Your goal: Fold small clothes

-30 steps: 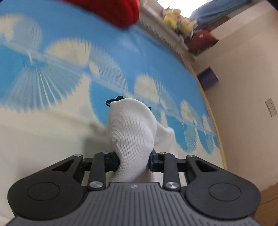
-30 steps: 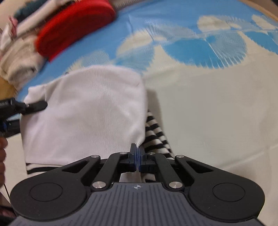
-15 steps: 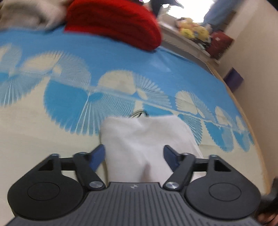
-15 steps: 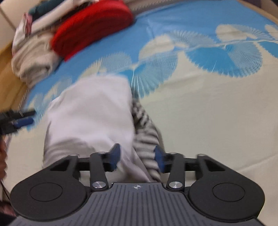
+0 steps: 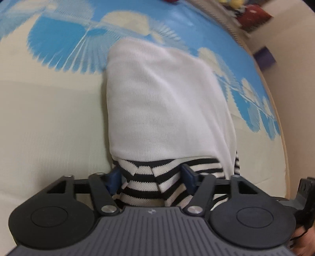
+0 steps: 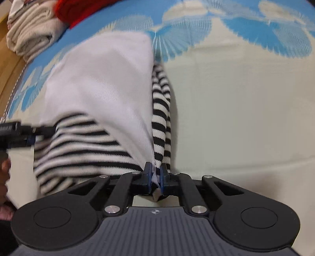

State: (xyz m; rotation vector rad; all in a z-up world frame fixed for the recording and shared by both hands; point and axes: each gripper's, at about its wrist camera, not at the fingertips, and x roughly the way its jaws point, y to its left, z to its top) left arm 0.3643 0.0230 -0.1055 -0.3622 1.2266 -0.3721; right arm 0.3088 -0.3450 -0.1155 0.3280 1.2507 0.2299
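A small garment with a white ribbed body (image 5: pixel 161 102) and a black-and-white striped part (image 5: pixel 145 181) lies on the blue and cream patterned cloth (image 5: pixel 39 122). My left gripper (image 5: pixel 150 178) is open, its blue pads on either side of the striped edge. In the right wrist view the same garment (image 6: pixel 102 82) lies folded, its striped sleeve (image 6: pixel 160 118) along its right side. My right gripper (image 6: pixel 156 174) is shut on the garment's near corner. The left gripper (image 6: pixel 29 134) shows at the garment's left edge.
A red knitted item (image 6: pixel 69 11) and a stack of beige folded clothes (image 6: pixel 29 33) lie at the far left of the cloth. The table's wooden edge (image 5: pixel 283 137) curves on the right, with a wall and a purple box (image 5: pixel 264 59) beyond.
My left gripper let go of the white fabric, opened and pulled back to the striped edge. My right gripper opened, then shut again on the garment's near corner.
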